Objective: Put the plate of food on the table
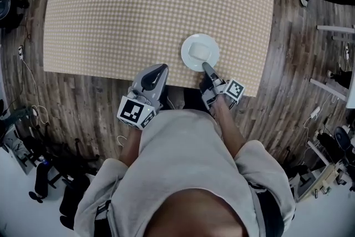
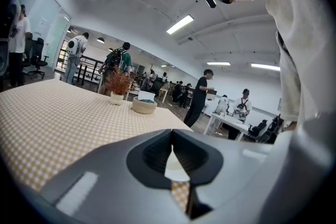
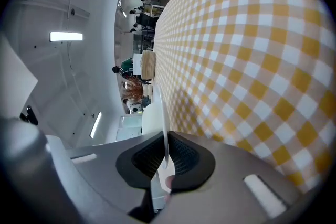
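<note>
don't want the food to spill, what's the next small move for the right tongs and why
Probably lower the right tongs gently, without opening, until the plate sits flat. They pinch the plate's near rim over the checked table by its front edge, and no view shows whether the plate rests on it yet. Opening now might tip the food.

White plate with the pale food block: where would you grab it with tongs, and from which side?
Take the plate by its thin rim, on the side nearest the person, coming in almost level. It is wide and flat, and the food block fills its middle, so only the lip fits between jaws. The right tongs grip it there.
</note>
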{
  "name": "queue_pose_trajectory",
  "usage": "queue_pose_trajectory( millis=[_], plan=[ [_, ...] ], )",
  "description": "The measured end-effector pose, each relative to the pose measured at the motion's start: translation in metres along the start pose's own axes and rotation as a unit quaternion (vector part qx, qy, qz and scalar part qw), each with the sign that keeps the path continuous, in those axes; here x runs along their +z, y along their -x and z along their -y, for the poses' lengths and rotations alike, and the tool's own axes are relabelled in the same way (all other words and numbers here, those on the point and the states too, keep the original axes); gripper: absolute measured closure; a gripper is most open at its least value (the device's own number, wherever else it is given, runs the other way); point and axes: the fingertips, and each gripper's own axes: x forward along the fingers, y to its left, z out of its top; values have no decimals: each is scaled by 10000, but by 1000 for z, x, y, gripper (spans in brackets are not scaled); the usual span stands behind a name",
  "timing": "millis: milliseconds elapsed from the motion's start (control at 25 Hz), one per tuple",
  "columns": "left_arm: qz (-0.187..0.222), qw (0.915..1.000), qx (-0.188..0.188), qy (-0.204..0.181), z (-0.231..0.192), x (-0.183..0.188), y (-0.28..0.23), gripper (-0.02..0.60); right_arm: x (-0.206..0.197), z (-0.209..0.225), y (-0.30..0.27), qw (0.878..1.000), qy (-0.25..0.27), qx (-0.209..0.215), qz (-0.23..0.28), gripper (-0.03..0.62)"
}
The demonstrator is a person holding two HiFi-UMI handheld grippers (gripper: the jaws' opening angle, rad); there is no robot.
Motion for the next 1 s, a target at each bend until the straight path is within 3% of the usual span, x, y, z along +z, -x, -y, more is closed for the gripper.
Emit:
queue_pose_trajectory(
  millis=[600,1000],
  plan=[
    [170,9964,725,408,-67,-4,28,572,23,-41,-121,9982,334,135,-474,579],
    [244,9937,973,504,-76,-6,49,572,27,-77,-191,9973,281,355,-582,579]
  ],
)
